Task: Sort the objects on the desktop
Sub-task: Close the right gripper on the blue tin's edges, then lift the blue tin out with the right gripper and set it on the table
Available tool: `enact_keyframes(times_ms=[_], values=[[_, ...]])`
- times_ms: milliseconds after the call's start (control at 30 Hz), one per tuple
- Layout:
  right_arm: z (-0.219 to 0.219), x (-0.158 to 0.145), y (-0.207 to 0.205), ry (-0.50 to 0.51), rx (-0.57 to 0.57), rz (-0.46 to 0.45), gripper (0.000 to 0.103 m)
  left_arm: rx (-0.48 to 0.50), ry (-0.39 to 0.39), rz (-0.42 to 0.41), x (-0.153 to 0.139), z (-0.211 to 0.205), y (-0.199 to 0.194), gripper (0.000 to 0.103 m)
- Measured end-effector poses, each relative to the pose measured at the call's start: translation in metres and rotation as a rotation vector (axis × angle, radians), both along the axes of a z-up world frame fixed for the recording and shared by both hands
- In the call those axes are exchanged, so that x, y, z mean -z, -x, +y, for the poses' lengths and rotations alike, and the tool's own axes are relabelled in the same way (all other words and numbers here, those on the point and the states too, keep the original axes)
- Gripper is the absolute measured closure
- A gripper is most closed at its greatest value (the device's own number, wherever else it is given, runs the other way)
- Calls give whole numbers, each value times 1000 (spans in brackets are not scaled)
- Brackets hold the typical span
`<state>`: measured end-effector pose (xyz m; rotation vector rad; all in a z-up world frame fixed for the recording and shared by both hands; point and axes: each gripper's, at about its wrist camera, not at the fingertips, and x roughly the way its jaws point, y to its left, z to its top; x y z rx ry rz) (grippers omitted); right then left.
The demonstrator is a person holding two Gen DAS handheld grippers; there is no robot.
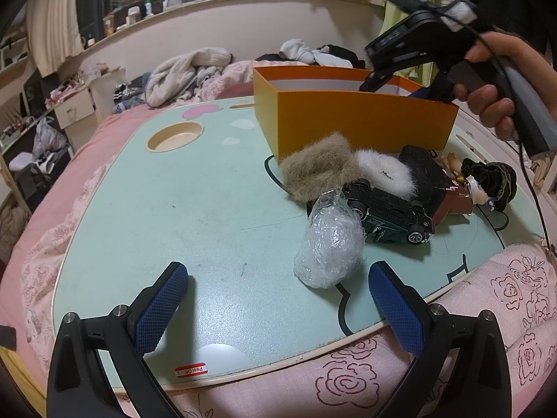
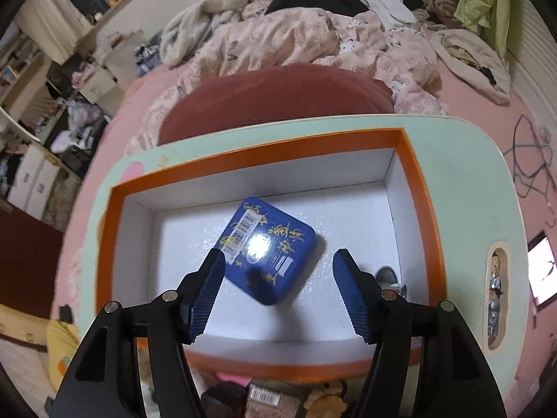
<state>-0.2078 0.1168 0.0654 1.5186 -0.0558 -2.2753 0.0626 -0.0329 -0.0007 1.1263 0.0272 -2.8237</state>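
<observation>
An orange box (image 1: 358, 122) with a white inside (image 2: 313, 188) stands at the back right of the mint lap table (image 1: 174, 209). A blue printed tin (image 2: 268, 254) lies tilted and blurred on the box floor. Just above it my right gripper (image 2: 278, 257) hangs open, its pads clear of the tin; in the left wrist view that gripper (image 1: 376, 80) dips into the box, held by a hand. My left gripper (image 1: 278, 275) is open and empty near the table's front edge. A crumpled plastic bag (image 1: 327, 247), a black toy car (image 1: 390, 212), a brown furry scrunchie (image 1: 320, 167) and a white one (image 1: 386, 170) lie before the box.
A small doll in a black dress (image 1: 487, 181) and a brown packet (image 1: 449, 202) lie right of the car. A small metal object (image 2: 386, 275) sits in the box's right corner. The table has a round cup recess (image 1: 175, 136). Pink bedding (image 1: 487, 313) and piled clothes (image 2: 278, 35) surround the table.
</observation>
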Motion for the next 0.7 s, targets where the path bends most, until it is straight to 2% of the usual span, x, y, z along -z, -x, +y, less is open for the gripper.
enact_keyframes(times_ms=[67, 133, 200, 267, 333, 400, 433, 500, 533, 567, 600, 700], values=[[-10, 6, 3, -35, -1, -29, 38, 0, 0, 0, 0, -1, 0, 0], [-25, 6, 2, -83, -41, -8, 38, -1, 0, 1, 0, 0, 0, 0], [-40, 6, -3, -161, -96, 18, 33, -1, 0, 0, 0, 0, 0, 0], [-47, 9, -3, -204, -84, 22, 31, -2, 1, 0, 0, 0, 0, 0], [-47, 12, 2, -193, -19, -11, 27, -2, 1, 0, 0, -1, 0, 0], [-41, 21, 13, -136, 64, -108, 26, -2, 1, 0, 0, 0, 0, 0], [-40, 27, 16, -120, 81, -163, 22, -2, 3, 2, 0, 0, 0, 0], [-48, 26, 14, -168, 48, -138, 22, -2, 2, 2, 0, 0, 0, 0], [-57, 28, 10, -244, -3, -115, 26, -2, 2, 2, 0, 0, 0, 0], [-60, 28, 6, -277, -21, -86, 29, -2, 3, 2, 0, 0, 0, 0], [-59, 27, 2, -255, -14, -69, 35, -2, 3, 3, 0, 1, 0, 0], [-54, 26, -1, -236, -6, -41, 36, -4, 3, 2, 0, 1, 0, 0]])
